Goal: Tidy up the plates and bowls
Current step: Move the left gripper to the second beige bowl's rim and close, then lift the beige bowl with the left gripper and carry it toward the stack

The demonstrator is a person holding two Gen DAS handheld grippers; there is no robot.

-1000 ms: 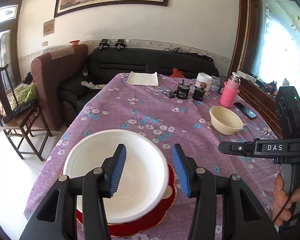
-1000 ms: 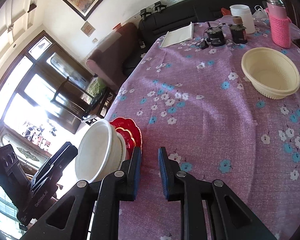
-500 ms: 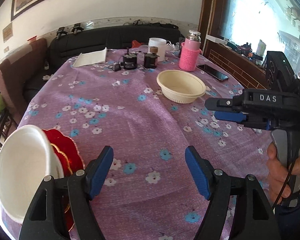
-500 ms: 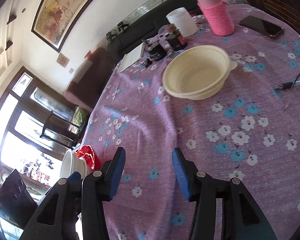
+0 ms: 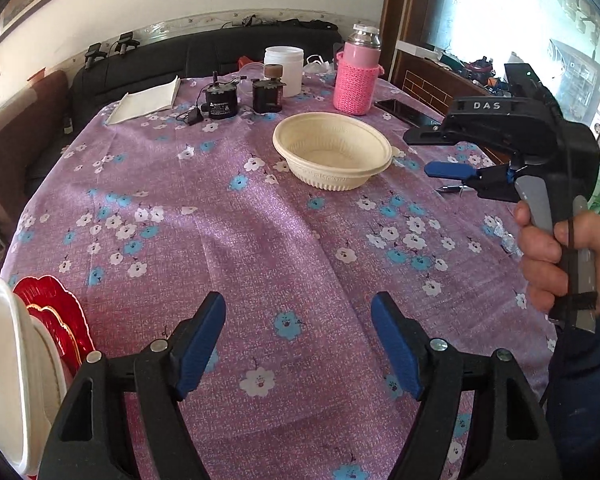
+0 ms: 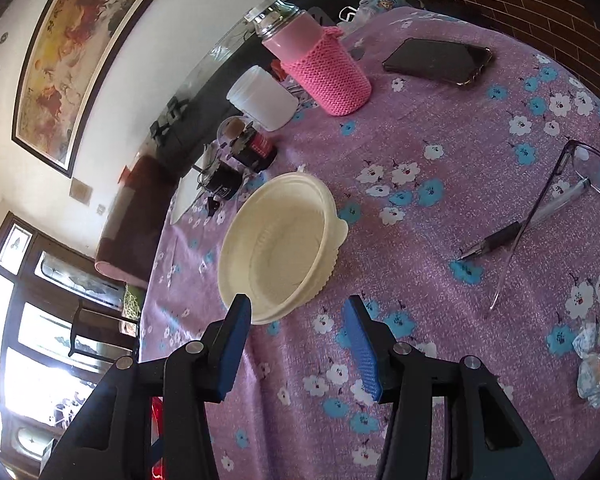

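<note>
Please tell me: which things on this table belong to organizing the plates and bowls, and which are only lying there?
For the job:
- cream bowl
- white bowl
- red plate under it

Only lying there:
- pink-sleeved bottle
- phone
- pen
- glasses
- white jar
- two small black devices
- notebook

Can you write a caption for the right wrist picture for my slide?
The open right gripper reaches toward a cream bowl on the purple flowered tablecloth.
</note>
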